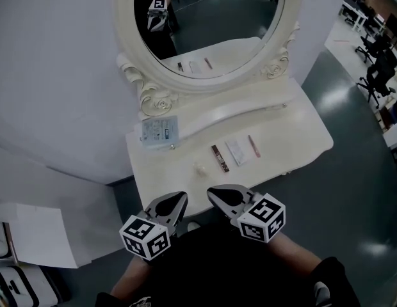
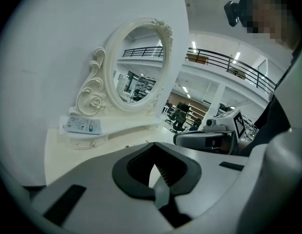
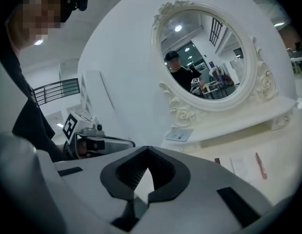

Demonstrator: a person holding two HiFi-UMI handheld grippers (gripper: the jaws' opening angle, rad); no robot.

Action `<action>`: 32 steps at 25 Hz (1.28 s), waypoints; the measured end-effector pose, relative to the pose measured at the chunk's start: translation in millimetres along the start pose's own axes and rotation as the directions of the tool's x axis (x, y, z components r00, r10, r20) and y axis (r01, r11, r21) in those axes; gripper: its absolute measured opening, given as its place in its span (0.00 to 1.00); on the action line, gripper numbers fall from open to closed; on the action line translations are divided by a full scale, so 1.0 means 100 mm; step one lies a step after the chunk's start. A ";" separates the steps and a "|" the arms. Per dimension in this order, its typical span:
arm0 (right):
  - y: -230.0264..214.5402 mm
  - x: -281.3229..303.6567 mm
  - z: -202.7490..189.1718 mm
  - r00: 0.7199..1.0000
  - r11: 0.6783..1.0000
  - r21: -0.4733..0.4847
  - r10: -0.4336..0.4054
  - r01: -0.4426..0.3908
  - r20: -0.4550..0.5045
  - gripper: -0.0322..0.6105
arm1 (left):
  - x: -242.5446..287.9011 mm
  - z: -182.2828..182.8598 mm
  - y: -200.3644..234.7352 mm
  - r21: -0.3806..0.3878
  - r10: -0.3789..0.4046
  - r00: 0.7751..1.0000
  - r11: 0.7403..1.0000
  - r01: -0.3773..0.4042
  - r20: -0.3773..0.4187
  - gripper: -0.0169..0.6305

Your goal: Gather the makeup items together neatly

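On the white vanity table (image 1: 301, 142) lie a dark brown stick (image 1: 219, 158), a white sachet (image 1: 237, 151), a pink pencil (image 1: 253, 146) and a small cream round piece (image 1: 200, 169). A blue-white packet (image 1: 159, 132) rests on the raised shelf at the left. My left gripper (image 1: 178, 201) and right gripper (image 1: 214, 194) hover side by side over the table's near edge, short of all the items. Both are shut with nothing in them. The right gripper view shows the stick (image 3: 217, 161), sachet (image 3: 241, 165) and pencil (image 3: 260, 165) ahead to the right.
An oval mirror (image 1: 208, 18) in an ornate cream frame stands at the back of the table against a white wall. Grey floor surrounds the table; white sheets (image 1: 38, 235) lie on the floor at the left. Office chairs (image 1: 378, 75) stand far right.
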State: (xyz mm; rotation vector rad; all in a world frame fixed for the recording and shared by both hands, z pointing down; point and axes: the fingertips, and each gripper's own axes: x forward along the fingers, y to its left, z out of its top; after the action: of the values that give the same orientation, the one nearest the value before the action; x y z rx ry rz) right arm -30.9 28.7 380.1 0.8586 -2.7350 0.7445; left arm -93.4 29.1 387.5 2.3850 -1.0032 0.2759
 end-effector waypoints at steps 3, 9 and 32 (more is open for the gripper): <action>0.04 0.05 -0.06 1.000 1.000 0.000 -0.002 0.002 -0.021 0.10 | -0.03 -0.02 0.03 -0.008 -0.003 1.000 1.000 0.003 0.005 0.04; 0.14 0.11 -0.09 0.999 1.000 -0.011 0.001 -0.001 -0.052 0.10 | -0.10 -0.04 0.07 -0.021 -0.018 1.000 1.000 0.019 0.013 0.04; 0.23 0.19 -0.24 0.997 0.999 0.024 -0.021 0.023 -0.067 0.10 | -0.16 -0.14 0.18 -0.071 -0.055 0.998 0.996 0.054 -0.008 0.04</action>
State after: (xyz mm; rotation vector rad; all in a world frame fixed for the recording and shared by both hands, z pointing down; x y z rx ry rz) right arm -59.4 48.1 396.6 0.8517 -2.6586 0.7892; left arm -116.9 36.1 400.7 2.3408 -0.9268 0.2280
